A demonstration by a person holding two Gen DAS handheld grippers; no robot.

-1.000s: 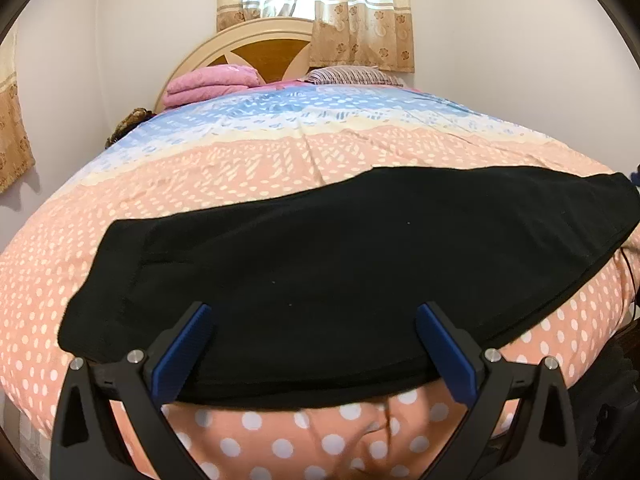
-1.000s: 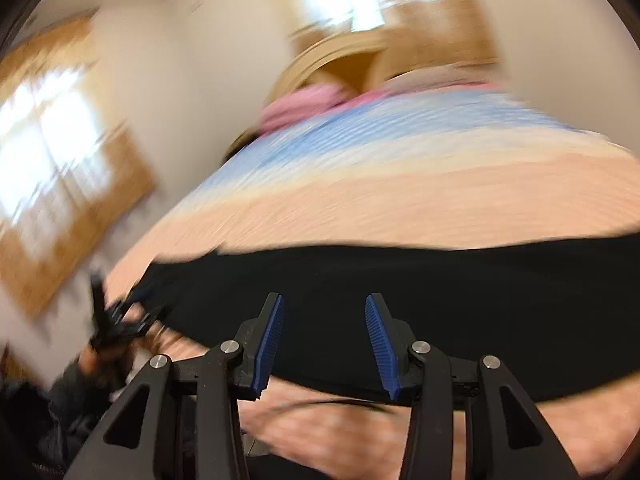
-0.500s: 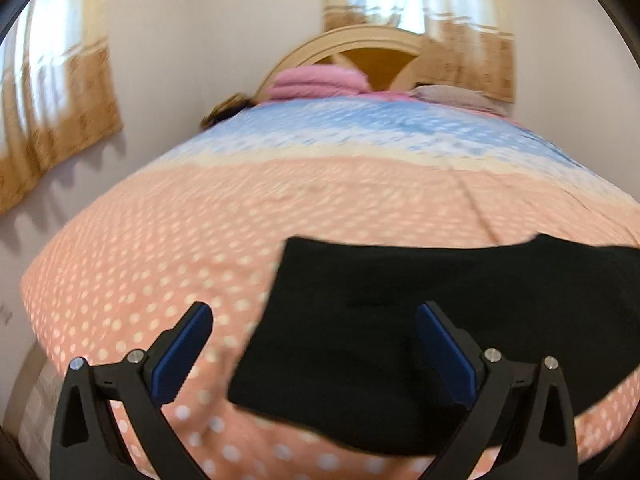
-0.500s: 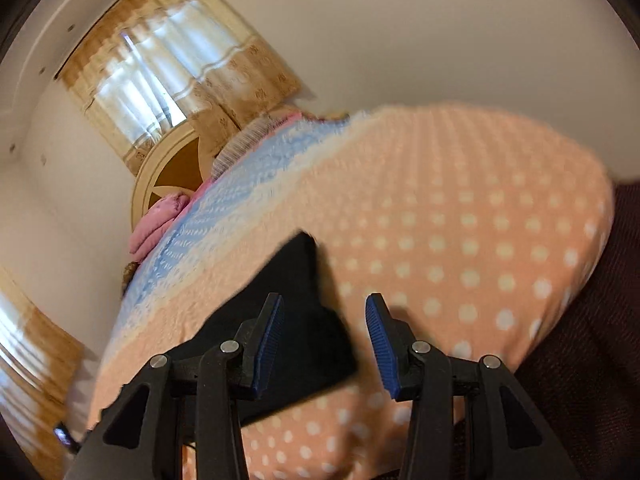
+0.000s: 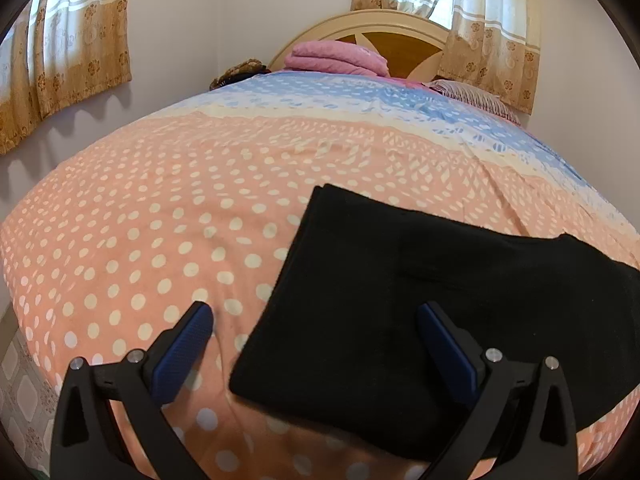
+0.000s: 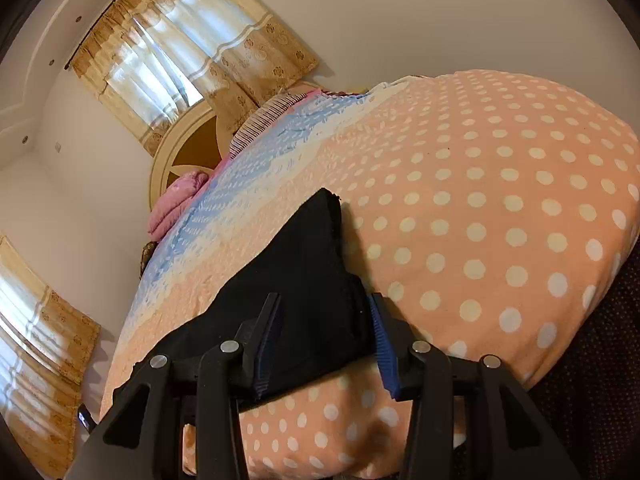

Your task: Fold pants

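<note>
Now our left gripper (image 5: 312,344) and right gripper (image 6: 324,336) gape empty over the pants (image 5: 420,300) near the bed's (image 5: 160,208) front edge. Pinch one layer only — our fold skews.

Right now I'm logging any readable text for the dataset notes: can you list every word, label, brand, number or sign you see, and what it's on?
None: no readable text in either view.
The black pants show no tag or print.
The bedspread has only dots and woven patterns.
The curtains carry flower motifs, no lettering.
The left gripper and right gripper bear no markings.
</note>
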